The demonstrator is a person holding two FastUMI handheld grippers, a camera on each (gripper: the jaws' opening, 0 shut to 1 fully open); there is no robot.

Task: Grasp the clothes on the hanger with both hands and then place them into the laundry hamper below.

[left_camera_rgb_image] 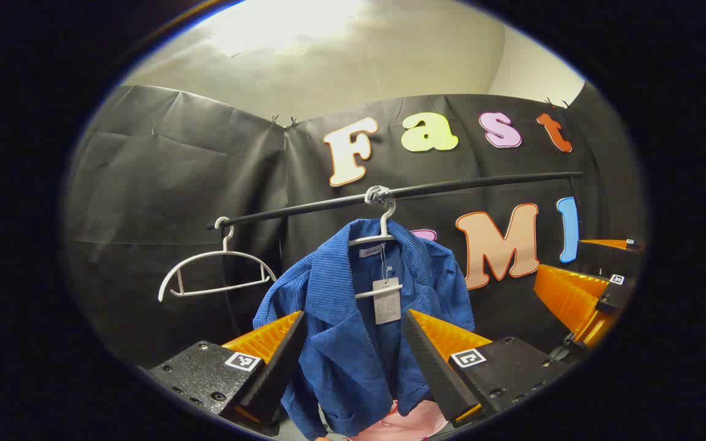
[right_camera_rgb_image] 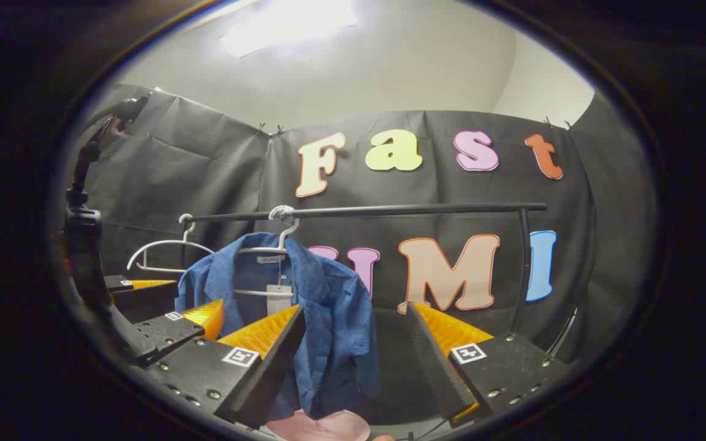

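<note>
- The task is judged to be at its start: the blue jacket (left_camera_rgb_image: 353, 318) is seen hung on a white hanger (left_camera_rgb_image: 380, 239) from the black rail (left_camera_rgb_image: 402, 193), and no grasp has been made.
- Both grasps, the lifting of the garment off the hanger and the drop into the hamper are left to be done.
- A pink rim, taken to be the laundry hamper (left_camera_rgb_image: 402, 425), is seen just below the jacket's hem; little of it can be made out.
- A second white hanger (left_camera_rgb_image: 215, 275) is hung bare at the rail's end, beside the jacket.
- The left claw (left_camera_rgb_image: 353, 361) is held wide open, raised and aimed straight at the jacket's front; whether its fingers touch the cloth cannot be told.
- The right claw (right_camera_rgb_image: 353, 361) is likewise spread open and empty, held level, with the jacket framed towards its left finger.
- In the right gripper view the left claw is seen close alongside, at the same height.
</note>
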